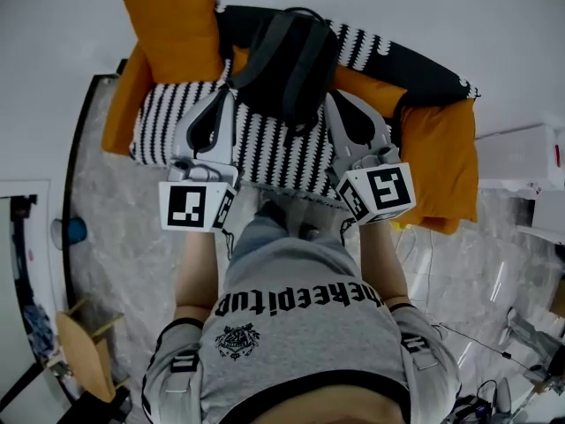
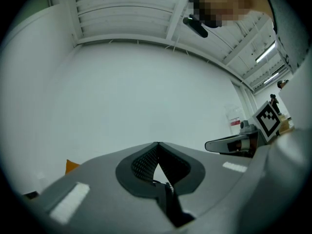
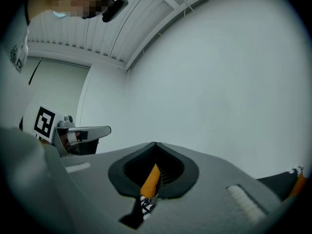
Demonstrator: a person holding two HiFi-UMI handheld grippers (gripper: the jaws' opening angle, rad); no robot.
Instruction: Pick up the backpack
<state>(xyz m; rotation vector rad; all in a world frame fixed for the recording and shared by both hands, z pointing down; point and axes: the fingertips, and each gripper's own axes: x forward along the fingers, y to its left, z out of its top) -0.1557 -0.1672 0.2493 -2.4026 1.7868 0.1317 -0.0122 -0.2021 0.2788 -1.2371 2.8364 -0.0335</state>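
Note:
A black backpack (image 1: 291, 60) with grey straps lies on a sofa covered by a black-and-white striped throw (image 1: 274, 153). I stand in front of it with both grippers held level over the seat. My left gripper (image 1: 231, 93) (image 2: 156, 144) is at the bag's left side, its jaws meeting at the tips; a dark strip shows low in its gap, and I cannot tell if it is clamped. Just right of the bag, my right gripper (image 1: 333, 95) (image 3: 155, 144) is shut with nothing in it; orange cushion and striped cloth show through its gap.
Orange cushions sit at the sofa's back left (image 1: 175, 29) and right end (image 1: 441, 162). A white wall fills both gripper views. A white box (image 1: 521, 153) stands to the right, a wooden chair (image 1: 84, 347) at lower left, and cables lie on the marble floor.

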